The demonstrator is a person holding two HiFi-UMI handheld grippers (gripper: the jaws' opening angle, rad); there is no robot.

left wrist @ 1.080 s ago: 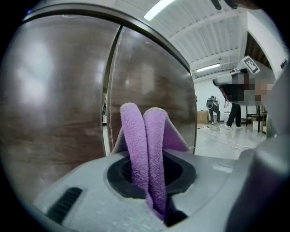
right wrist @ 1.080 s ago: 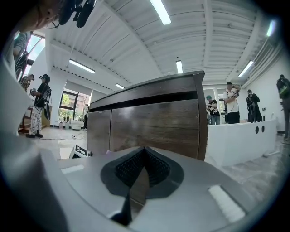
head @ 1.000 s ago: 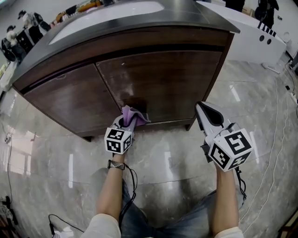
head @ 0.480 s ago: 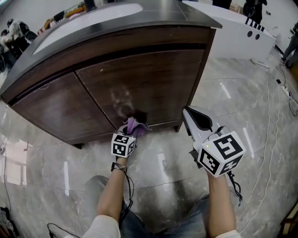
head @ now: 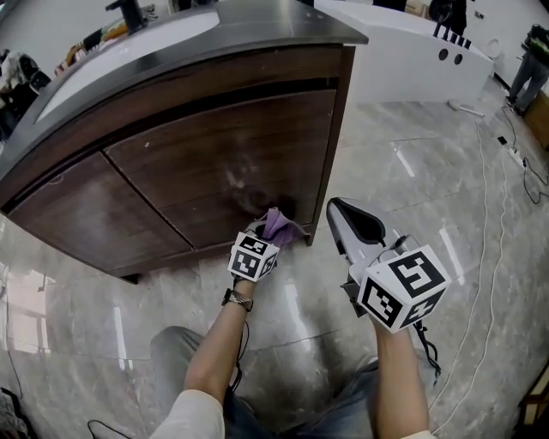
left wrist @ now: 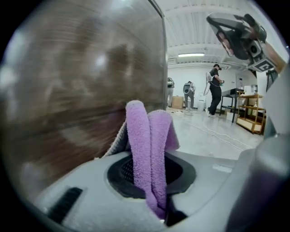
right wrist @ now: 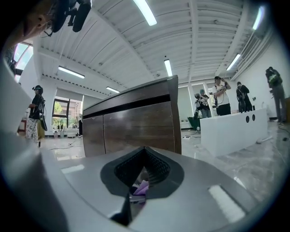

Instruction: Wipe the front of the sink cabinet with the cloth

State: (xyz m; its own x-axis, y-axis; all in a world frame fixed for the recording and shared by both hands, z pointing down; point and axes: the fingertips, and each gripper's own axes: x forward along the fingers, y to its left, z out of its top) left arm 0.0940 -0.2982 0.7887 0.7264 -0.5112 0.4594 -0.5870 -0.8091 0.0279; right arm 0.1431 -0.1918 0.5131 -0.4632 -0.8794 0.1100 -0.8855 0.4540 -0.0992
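The dark wood sink cabinet fills the upper left of the head view, and its front looms close in the left gripper view. My left gripper is shut on a folded purple cloth, which presses on the lower right corner of the right door. In the left gripper view the cloth stands up from between the jaws. A faint damp smear shows on the door above it. My right gripper hangs shut and holds nothing, to the right of the cabinet's corner, pointing at the cabinet.
The floor is glossy marble tile. A white counter stands at the back right, and cables trail over the floor on the right. Several people stand far behind. A white basin and a black tap top the cabinet.
My left gripper has slid the cloth to the right along the bottom of the right door, toward the cabinet's right corner. The right gripper has followed alongside, still shut.
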